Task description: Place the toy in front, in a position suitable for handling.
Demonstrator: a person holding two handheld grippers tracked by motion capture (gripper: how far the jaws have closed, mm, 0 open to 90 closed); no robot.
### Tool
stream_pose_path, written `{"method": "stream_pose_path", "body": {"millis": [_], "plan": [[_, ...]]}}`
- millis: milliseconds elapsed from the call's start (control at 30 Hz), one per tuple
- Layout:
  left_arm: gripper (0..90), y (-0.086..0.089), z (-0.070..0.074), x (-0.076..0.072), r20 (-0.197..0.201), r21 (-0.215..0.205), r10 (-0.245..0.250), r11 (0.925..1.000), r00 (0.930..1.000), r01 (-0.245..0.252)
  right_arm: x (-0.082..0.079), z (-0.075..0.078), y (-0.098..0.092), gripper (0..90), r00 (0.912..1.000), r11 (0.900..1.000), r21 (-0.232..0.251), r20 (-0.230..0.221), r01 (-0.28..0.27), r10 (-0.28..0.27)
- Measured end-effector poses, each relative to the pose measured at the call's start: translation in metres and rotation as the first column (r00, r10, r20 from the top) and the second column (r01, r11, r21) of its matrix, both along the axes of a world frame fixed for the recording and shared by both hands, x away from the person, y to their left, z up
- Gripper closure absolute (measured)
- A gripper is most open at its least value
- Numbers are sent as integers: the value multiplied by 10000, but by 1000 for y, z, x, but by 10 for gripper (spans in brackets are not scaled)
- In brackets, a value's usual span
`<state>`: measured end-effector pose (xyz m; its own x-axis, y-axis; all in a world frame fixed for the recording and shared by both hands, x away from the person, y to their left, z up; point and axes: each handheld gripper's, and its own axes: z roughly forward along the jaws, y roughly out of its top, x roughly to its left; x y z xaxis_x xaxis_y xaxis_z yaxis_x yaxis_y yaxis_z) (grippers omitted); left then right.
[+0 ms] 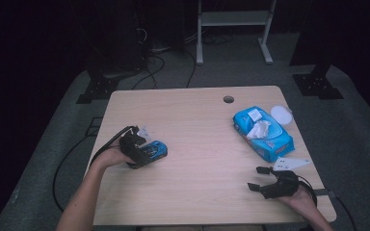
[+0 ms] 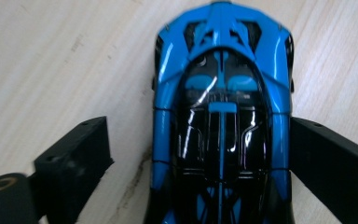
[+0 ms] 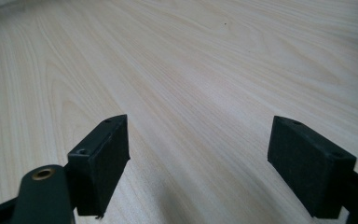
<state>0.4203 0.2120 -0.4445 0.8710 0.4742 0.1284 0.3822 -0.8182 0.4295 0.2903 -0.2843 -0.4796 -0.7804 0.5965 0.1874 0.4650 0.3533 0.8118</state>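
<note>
A blue and black toy car (image 2: 221, 116) lies on the pale wooden table (image 1: 202, 144), left of the middle (image 1: 155, 149). My left gripper (image 2: 198, 140) straddles the car with its jaws open. One jaw rests against the car's side, and a clear gap separates the other jaw from it. In the high view the left gripper (image 1: 142, 151) reaches the car from the left. My right gripper (image 1: 257, 178) lies near the table's front right corner, open, with bare wood between its jaws (image 3: 198, 135).
A blue pack of wet wipes (image 1: 262, 133) with a white wipe sticking out lies at the right of the table. A round white lid (image 1: 281, 114) is behind it. A cable hole (image 1: 228, 99) is near the far edge. A white frame (image 1: 233, 19) stands on the floor beyond.
</note>
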Motion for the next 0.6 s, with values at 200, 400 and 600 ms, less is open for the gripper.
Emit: {"method": "stream_pose_path", "body": {"millis": [200, 400, 600], "plan": [[119, -1, -4, 3, -355, 43, 17, 10000, 9994, -16, 0, -1, 0, 198, 10000, 10000, 23, -26, -8, 8], [148, -3, -4, 8, -902, 103, 42, 9999, 9959, -33, 0, 0, 0, 198, 10000, 10000, 89, -48, 8, -7], [224, -2, -6, 9, -1273, -92, -171, 9998, 9917, 161, 0, 0, 0, 198, 10000, 9999, 126, -52, -11, 12]]}}
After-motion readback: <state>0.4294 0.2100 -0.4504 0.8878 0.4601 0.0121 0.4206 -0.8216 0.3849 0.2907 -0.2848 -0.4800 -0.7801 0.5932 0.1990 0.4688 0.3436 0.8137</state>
